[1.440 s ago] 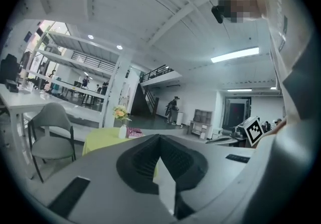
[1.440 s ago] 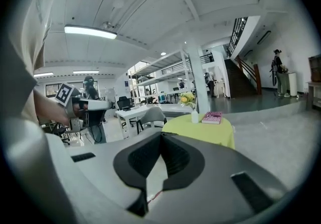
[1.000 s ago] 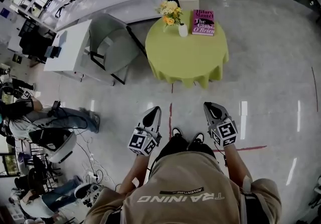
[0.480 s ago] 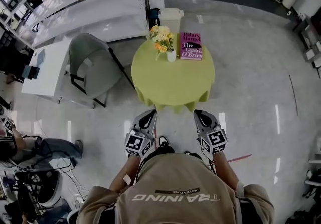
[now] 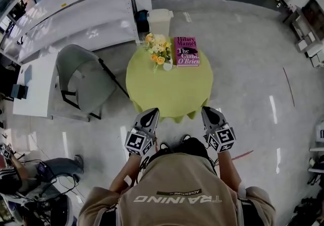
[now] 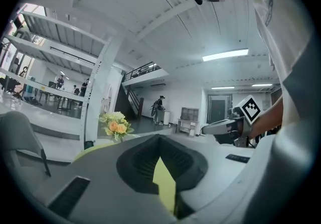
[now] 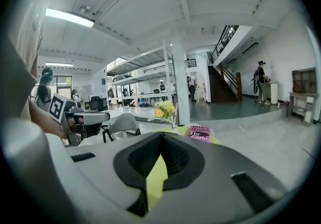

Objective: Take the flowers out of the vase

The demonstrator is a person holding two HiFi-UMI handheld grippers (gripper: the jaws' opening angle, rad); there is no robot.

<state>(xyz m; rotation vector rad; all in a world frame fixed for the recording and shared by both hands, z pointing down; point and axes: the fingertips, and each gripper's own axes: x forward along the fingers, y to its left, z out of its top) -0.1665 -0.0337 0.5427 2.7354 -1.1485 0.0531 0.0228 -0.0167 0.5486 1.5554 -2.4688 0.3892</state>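
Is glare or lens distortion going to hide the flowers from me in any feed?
Head view: fisheye curving, glare streaks on the floor, flowers small but sharp. Left gripper view: dark vignette round the edges, flowers clear. Right gripper view: same vignette, bright ceiling light, flowers small yet readable.

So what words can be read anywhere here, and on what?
"Hilary Mantel The Giant O'Brien": pink book on the green table.
"TRAINING": the person's shirt, upside down in the head view.
"ADVENTURE": small strip on the shirt, barely legible.
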